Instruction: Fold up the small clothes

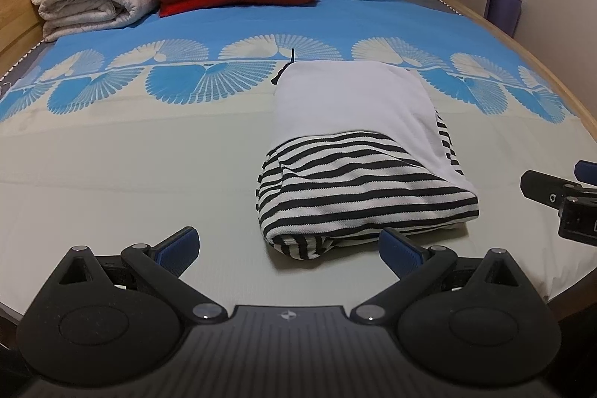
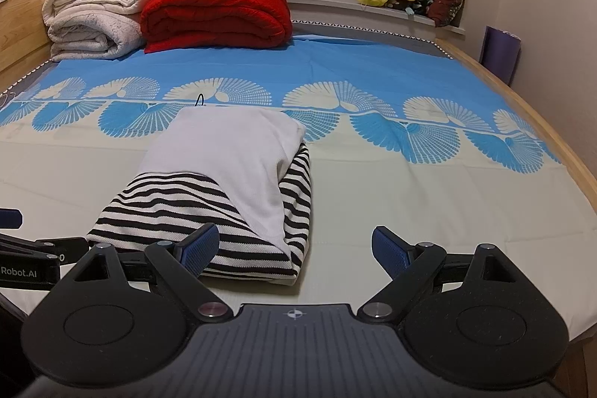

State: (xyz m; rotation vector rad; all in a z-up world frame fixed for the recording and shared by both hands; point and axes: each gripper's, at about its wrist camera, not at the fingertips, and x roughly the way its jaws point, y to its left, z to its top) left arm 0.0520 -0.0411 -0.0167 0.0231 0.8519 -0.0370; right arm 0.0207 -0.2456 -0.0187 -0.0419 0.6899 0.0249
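The striped top (image 1: pixel 358 181) lay folded on the bed (image 1: pixel 130 166), both tongs (image 1: pixel 289 248) (image 2: pixel 294 250) were held wide apart and empty, and the soft, light, floppy cloth looked best pinched at its near thick edge.

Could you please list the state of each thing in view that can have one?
Striped black-and-white garment: folded into a compact bundle, lying on the bed sheet.
Left gripper: open, empty.
Right gripper: open, empty.
Red quilted blanket: folded.
Cream fleece blanket: folded, other bedding stacked on it.
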